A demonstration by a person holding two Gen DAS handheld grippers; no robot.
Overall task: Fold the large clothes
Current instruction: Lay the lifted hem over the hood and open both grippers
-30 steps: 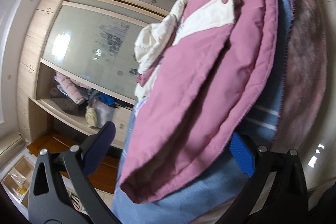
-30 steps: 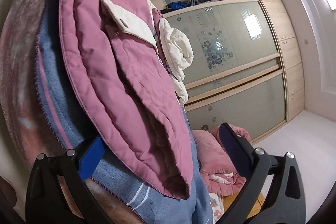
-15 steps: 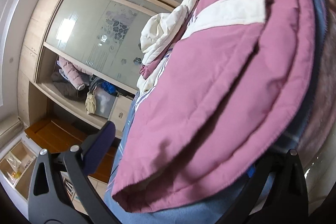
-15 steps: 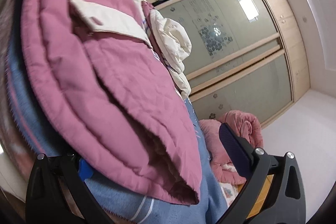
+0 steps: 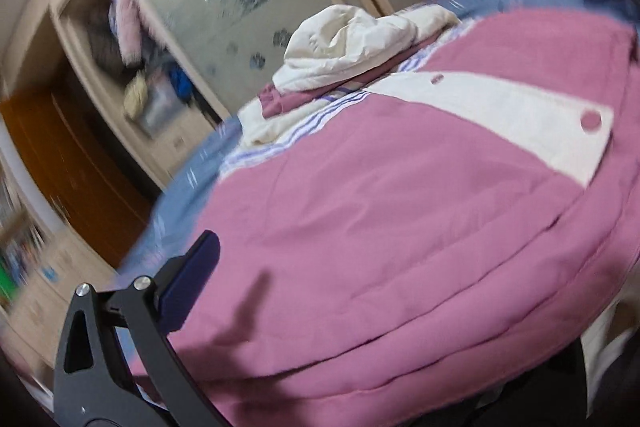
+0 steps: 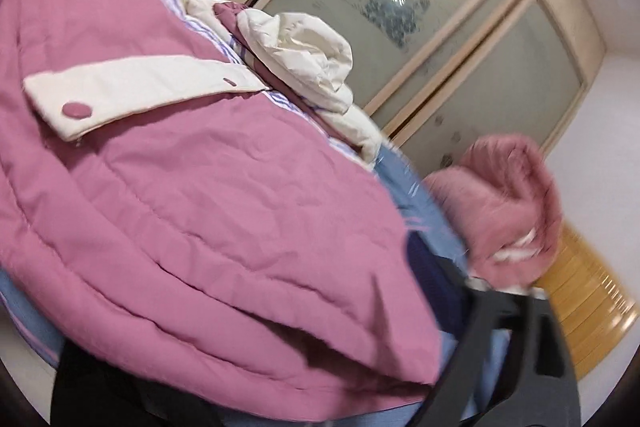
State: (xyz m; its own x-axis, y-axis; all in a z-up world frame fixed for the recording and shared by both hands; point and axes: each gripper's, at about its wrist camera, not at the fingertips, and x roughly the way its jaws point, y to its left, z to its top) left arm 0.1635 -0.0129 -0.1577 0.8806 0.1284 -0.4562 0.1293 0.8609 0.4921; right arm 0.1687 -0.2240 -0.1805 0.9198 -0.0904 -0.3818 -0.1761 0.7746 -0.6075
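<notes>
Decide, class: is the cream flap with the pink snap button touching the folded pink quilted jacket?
Touching. The right wrist view shows the cream flap lying flat on the pink quilted jacket, no gap under its edge; the left wrist view agrees.

We see a matt pink quilted jacket (image 5: 400,247), its cloth stitched in soft padded rows, with a smooth cream flap (image 5: 500,115). Under it lies a blue woven blanket (image 6: 432,199). A cream puffy coat (image 6: 304,55) has a faint sheen. The wardrobe doors (image 6: 460,39) are glossy frosted glass in pale wood frames. Our gripper arms (image 5: 120,347) are matt black plastic with bright metal screws.
</notes>
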